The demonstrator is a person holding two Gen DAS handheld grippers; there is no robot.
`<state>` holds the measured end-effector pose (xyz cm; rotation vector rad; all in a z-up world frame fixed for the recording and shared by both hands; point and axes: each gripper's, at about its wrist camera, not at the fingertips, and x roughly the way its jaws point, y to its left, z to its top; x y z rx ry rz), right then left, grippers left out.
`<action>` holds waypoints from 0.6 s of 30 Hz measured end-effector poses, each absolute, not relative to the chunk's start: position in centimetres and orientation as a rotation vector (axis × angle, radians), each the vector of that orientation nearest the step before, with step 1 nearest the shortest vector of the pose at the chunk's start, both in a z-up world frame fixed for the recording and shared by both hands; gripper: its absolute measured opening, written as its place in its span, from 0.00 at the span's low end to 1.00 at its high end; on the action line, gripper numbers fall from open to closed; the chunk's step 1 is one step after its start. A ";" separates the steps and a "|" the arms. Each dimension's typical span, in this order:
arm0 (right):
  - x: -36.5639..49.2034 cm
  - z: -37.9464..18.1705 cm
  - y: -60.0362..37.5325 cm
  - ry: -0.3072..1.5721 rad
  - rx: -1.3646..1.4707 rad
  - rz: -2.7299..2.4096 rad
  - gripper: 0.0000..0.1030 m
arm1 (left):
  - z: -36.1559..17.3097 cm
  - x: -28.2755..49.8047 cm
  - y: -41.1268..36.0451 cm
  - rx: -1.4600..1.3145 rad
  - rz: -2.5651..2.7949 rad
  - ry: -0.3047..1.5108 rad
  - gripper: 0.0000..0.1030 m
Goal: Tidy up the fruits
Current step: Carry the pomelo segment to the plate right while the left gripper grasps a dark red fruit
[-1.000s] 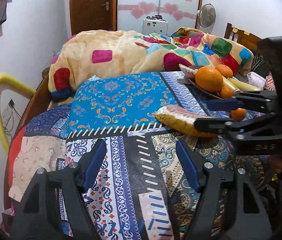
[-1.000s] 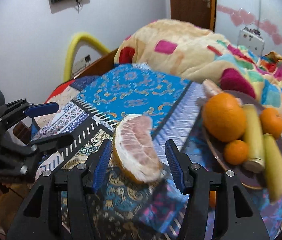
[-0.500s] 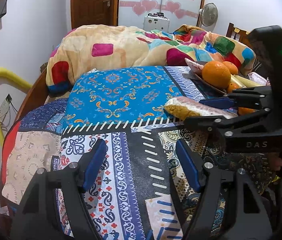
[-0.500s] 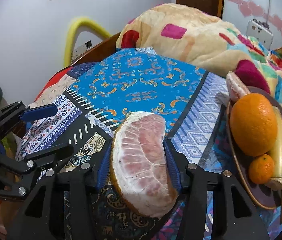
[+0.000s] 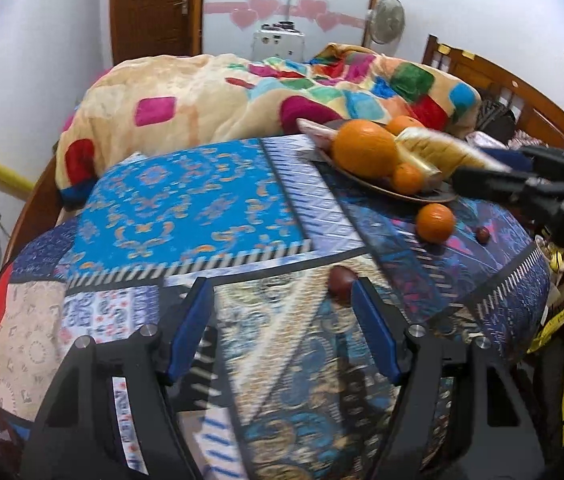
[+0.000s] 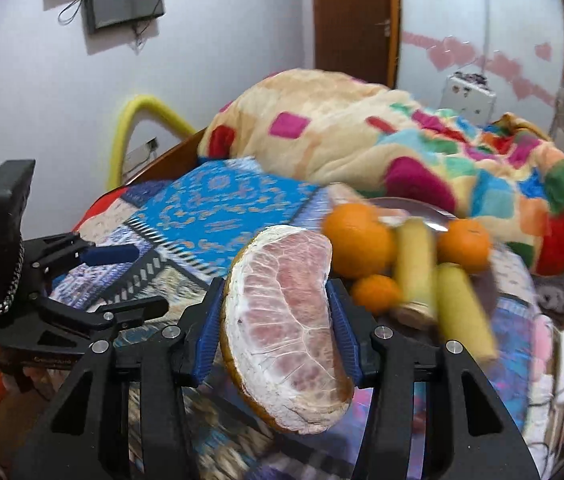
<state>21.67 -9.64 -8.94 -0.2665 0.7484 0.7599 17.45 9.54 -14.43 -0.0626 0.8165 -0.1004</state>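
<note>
Ideally, the right gripper, clamped on the pomelo wedge, lowers it gently onto the plate while the left gripper waits with jaws apart.

peeled pomelo wedge upright, clamped

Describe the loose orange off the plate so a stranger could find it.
On the patchwork bedspread, find the brown plate piled with fruit. The loose orange lies on the cloth beside its near rim: the only orange off the plate, with a tiny dark red fruit beside it.
</note>
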 end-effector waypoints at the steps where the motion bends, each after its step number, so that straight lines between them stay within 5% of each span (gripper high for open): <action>1: 21.7 -8.7 -10.6 0.741 -0.260 0.742 0.45 | -14.5 17.6 9.1 -0.057 -0.108 0.818 0.68; 8: 22.1 -8.1 -15.3 0.729 -0.230 0.661 0.45 | -16.0 19.2 6.2 -0.016 -0.148 0.870 0.45; 12: 22.4 -8.3 -17.2 0.736 -0.215 0.637 0.45 | -16.6 19.8 5.6 -0.001 -0.147 0.887 0.22; 18: 23.1 -8.4 -18.8 0.721 -0.186 0.616 0.45 | -16.1 19.8 5.1 0.020 -0.134 0.874 0.20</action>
